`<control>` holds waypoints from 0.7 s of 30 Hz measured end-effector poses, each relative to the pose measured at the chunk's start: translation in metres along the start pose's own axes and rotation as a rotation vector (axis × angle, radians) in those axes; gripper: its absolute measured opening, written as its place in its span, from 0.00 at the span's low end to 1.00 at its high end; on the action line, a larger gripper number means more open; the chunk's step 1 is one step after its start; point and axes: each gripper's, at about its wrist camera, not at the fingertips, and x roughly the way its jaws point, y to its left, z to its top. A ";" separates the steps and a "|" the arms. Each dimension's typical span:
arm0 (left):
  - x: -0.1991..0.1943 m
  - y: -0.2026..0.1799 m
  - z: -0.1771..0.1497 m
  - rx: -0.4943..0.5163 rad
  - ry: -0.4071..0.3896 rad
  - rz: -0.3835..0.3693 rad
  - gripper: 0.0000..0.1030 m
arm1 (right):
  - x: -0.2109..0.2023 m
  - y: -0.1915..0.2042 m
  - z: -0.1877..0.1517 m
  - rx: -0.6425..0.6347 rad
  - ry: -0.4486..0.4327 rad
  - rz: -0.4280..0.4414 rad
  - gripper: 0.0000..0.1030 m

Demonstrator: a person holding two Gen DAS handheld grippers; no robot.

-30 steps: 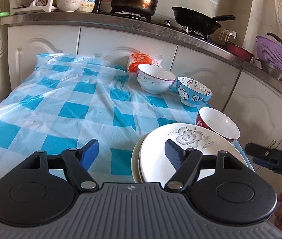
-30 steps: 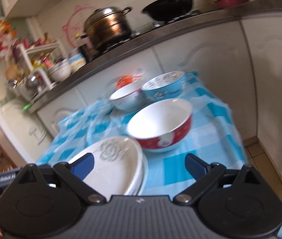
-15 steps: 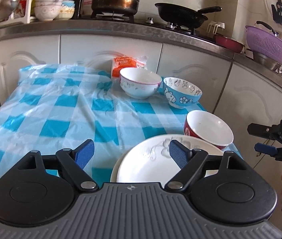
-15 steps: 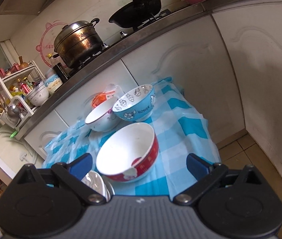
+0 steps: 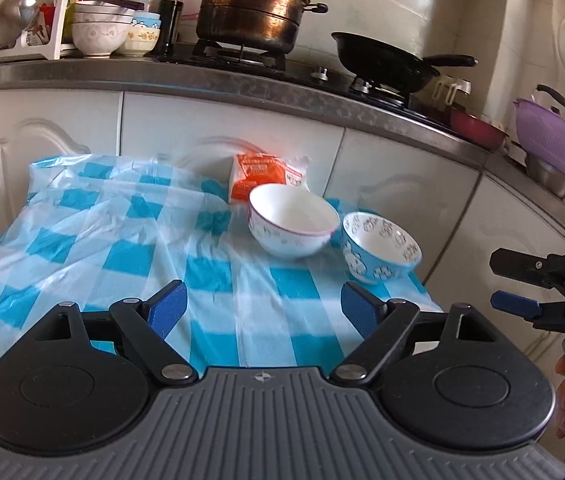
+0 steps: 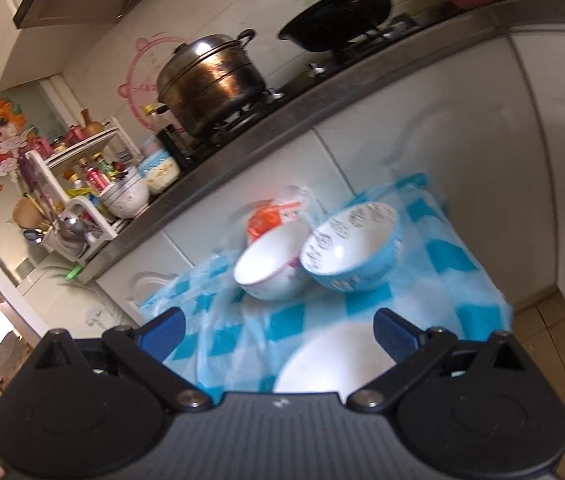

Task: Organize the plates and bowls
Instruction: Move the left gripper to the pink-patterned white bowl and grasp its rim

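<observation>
A white bowl with a purple rim [image 5: 293, 220] and a blue cartoon bowl [image 5: 380, 253] stand side by side at the far right of the blue-checked table [image 5: 122, 256]. My left gripper [image 5: 262, 309] is open and empty above the table, short of both bowls. My right gripper [image 6: 278, 328] is open and empty; it also shows at the right edge of the left wrist view [image 5: 518, 284]. In the right wrist view the white bowl [image 6: 270, 266] and blue bowl [image 6: 352, 248] lie ahead, and a white bowl inside [image 6: 322, 360] sits just under the gripper. The plates are hidden.
An orange packet [image 5: 260, 176] leans behind the white bowl. The counter [image 5: 202, 76] behind holds a steel pot [image 5: 252, 4], a black pan [image 5: 386, 62], stacked bowls [image 5: 100, 28] and a utensil rack [image 5: 14, 12]. The table's right edge drops to the floor [image 6: 554, 320].
Both grippers have tilted up and moved forward. The plate stack and red bowl have dropped out of the left wrist view; the far bowls now look closer in both views.
</observation>
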 end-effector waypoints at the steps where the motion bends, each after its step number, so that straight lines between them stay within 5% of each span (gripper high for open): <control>1: 0.005 0.000 0.004 0.001 -0.001 0.002 1.00 | 0.005 0.002 0.004 -0.009 0.004 0.009 0.97; 13: 0.082 0.009 0.039 -0.029 0.029 0.022 1.00 | 0.087 0.024 0.056 -0.138 0.078 0.073 0.95; 21: 0.134 0.021 0.052 -0.114 0.044 0.027 0.92 | 0.158 0.012 0.086 -0.134 0.155 0.050 0.81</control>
